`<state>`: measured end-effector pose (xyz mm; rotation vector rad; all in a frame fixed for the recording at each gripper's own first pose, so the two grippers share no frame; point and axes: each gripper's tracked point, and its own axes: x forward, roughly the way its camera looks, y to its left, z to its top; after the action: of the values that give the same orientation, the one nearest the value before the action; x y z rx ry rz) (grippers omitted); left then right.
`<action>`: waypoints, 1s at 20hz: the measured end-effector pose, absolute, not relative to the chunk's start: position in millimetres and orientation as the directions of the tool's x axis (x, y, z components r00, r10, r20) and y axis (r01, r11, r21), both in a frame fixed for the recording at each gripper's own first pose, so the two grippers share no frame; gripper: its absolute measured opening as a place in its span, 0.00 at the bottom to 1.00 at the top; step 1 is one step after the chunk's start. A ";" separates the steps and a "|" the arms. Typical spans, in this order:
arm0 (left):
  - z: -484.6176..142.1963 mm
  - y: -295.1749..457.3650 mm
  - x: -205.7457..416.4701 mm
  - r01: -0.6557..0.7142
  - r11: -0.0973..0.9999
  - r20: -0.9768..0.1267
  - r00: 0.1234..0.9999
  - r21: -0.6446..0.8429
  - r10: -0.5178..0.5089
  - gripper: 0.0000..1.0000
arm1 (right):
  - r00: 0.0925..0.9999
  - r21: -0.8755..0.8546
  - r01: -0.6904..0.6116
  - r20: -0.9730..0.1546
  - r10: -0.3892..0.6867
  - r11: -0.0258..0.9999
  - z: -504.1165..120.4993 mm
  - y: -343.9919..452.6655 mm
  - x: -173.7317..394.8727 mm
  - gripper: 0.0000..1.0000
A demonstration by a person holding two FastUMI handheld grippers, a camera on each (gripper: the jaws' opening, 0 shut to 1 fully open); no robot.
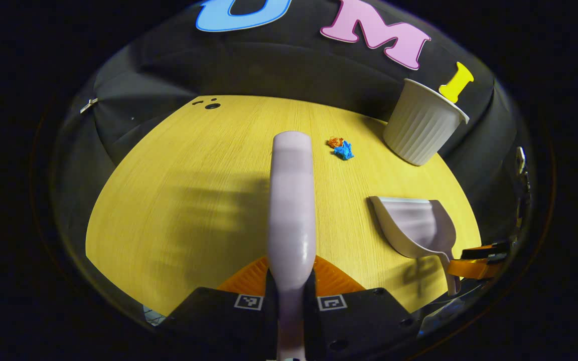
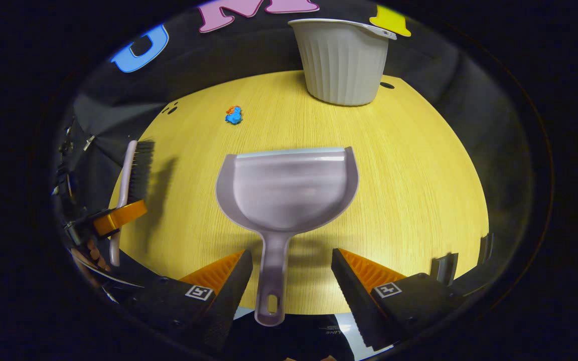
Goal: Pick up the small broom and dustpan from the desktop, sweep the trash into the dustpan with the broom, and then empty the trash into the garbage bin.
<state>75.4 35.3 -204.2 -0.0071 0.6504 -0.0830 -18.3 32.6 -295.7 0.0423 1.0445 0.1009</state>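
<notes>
My left gripper (image 1: 291, 273) is shut on the lavender broom (image 1: 291, 200), whose back runs forward from between the fingers. In the right gripper view the broom (image 2: 136, 170) shows its black bristles at the left, held by the left gripper (image 2: 113, 220) above the table. The lavender dustpan (image 2: 289, 190) lies flat on the yellow table (image 2: 419, 190), its handle (image 2: 271, 281) pointing back between the fingers of my open right gripper (image 2: 291, 252), neither touching it. Orange and blue crumpled trash (image 1: 341, 148) (image 2: 233, 115) lies further out. The right gripper (image 1: 477, 260) sits behind the dustpan (image 1: 414, 225).
A ribbed grey garbage bin (image 1: 422, 128) (image 2: 344, 60) stands at the far side of the table, right of the trash. Small dark holes (image 1: 208, 104) mark the far left table edge. Bare wood lies between the dustpan and the trash.
</notes>
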 end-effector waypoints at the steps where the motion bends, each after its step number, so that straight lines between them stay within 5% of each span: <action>1: -202.2 36.6 67.8 0.071 0.997 -0.601 0.796 -0.030 -0.075 0.25 | 0.481 0.085 -0.057 -0.871 0.102 0.995 -302.2 33.4 -18.6 0.99; 11: -218.0 40.2 41.2 0.003 1.000 -0.636 0.771 -0.019 -0.015 0.25 | 0.416 0.010 -0.092 -0.908 0.048 0.996 -350.1 38.8 -2.0 0.98; 16: -217.4 37.7 47.1 -0.021 1.000 -0.648 0.761 -0.023 0.001 0.25 | 0.456 -0.051 -0.137 -0.890 0.018 0.989 -352.7 39.6 12.0 0.67; 18: -215.4 37.7 53.6 -0.020 1.000 -0.653 0.757 -0.009 0.010 0.25 | 0.459 -0.032 -0.158 -0.887 0.045 0.987 -351.3 41.2 15.0 0.39; 20: -213.1 39.1 62.2 -0.018 1.000 -0.660 0.751 0.007 0.018 0.25 | 0.448 -0.018 -0.228 -0.890 0.088 0.974 -351.3 42.8 15.3 0.38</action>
<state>62.2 39.1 -213.1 0.0003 0.7213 0.0198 15.3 42.8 -351.3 -0.1422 1.0899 0.1962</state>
